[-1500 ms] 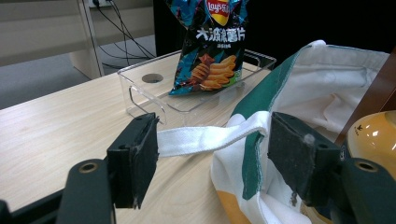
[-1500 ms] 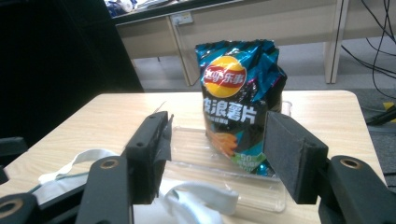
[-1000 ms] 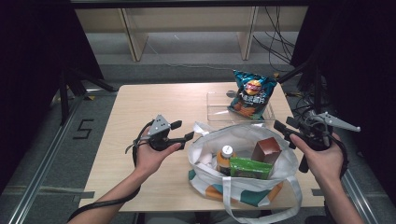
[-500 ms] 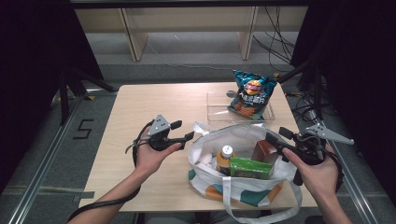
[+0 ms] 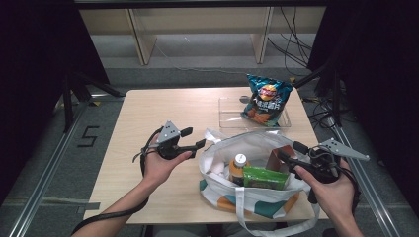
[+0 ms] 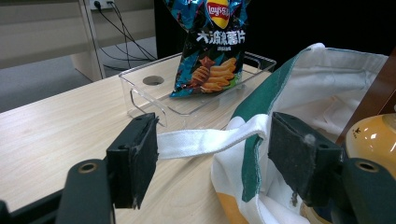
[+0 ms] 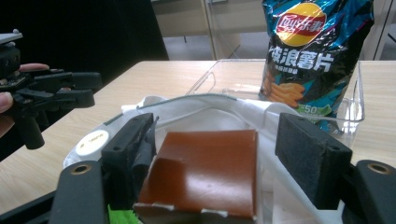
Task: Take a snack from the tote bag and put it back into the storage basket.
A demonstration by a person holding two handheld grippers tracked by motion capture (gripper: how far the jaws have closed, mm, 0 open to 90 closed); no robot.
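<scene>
Brown box (image 7: pixel 203 172) between open right tongs (image 7: pixel 224 161)

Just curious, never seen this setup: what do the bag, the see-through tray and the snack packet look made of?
Bag: soft woven cloth, matte; it creases and its strap shows weave. Tray: clear rigid plastic, probably acrylic; the table shows through it. Snack packet: glossy printed plastic film, crinkled and reflective.

A chip bag (image 5: pixel 267 100) is standing in a clear tray (image 5: pixel 231 113) behind the tote bag (image 5: pixel 257 197), which is holding a bottle (image 5: pixel 237 168) and boxes (image 5: pixel 265 178).
</scene>
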